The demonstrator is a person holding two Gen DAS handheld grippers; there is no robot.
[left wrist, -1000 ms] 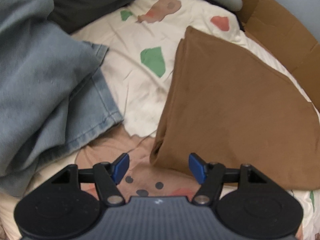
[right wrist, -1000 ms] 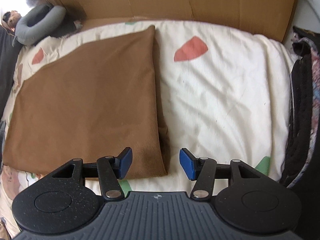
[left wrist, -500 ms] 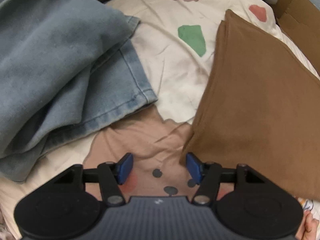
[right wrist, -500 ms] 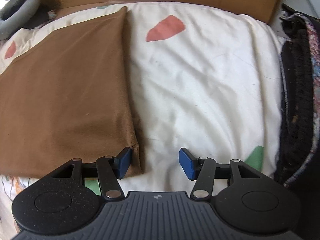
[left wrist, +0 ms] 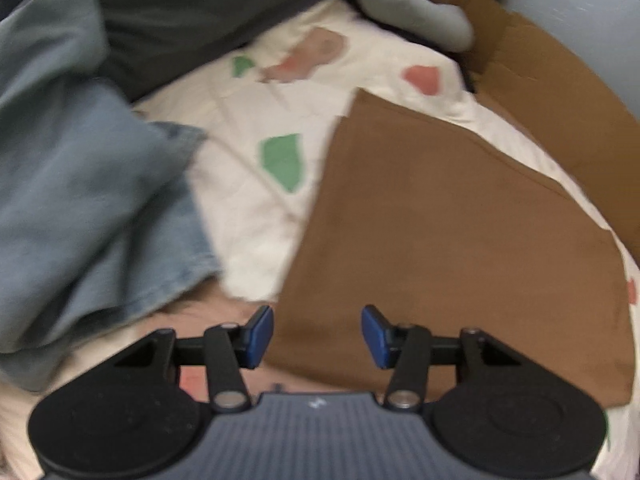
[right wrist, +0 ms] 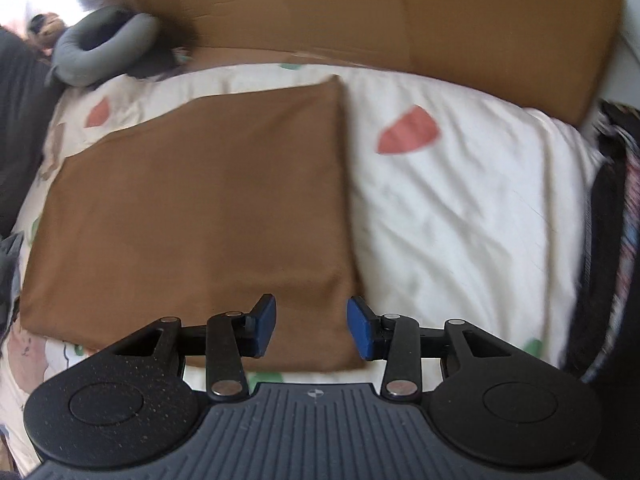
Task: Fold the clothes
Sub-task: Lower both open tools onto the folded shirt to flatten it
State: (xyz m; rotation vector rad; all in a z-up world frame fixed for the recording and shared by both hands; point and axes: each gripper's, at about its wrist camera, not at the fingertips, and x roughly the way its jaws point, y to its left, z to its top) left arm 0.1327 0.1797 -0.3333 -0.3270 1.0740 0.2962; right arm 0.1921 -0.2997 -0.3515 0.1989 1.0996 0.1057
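while a folded brown cloth (right wrist: 192, 216) lies flat on the patterned bedsheet (right wrist: 460, 216), both grippers hover above it. the left gripper (left wrist: 317, 336) and right gripper (right wrist: 311, 328) have just been closing, yet their jaws stand apart, pinching nothing.

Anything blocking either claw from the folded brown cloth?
Nothing visible. The brown cloth lies flat on the patterned bedsheet, uncovered. The left claw is over its near left corner, the right claw over its near right corner; both have been closing, with nothing gripped. The jeans lie apart, further left.
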